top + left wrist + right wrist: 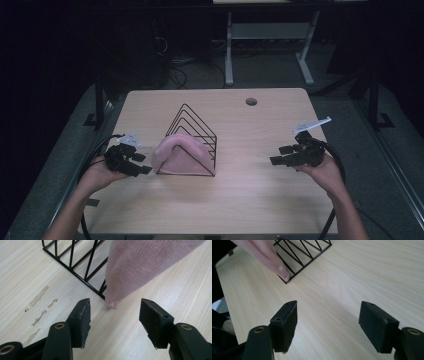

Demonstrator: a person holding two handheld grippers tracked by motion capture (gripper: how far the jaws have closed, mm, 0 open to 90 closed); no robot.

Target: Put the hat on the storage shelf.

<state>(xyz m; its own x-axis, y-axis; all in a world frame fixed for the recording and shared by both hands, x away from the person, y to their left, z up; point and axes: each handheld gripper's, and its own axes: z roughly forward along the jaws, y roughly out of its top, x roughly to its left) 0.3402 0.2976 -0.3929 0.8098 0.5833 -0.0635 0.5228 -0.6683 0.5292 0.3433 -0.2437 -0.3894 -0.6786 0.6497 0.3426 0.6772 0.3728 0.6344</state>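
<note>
While the pink knitted hat point(180, 154) lies draped over the front of the black wire rack point(196, 129), its corner on the table point(260, 195), both grippers stand released. The left gripper point(114, 312) faces that corner, nothing between its jaws; the right gripper point(281, 155) waits well apart. Any regrip should pinch fabric only, clear of the wires.

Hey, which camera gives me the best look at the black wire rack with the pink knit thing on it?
The high view: it shows the whole wire rack standing on the table, pink knit cloth draped over its front. The left gripper view catches just a bottom corner under the cloth; the right gripper view shows part of its base.
</note>
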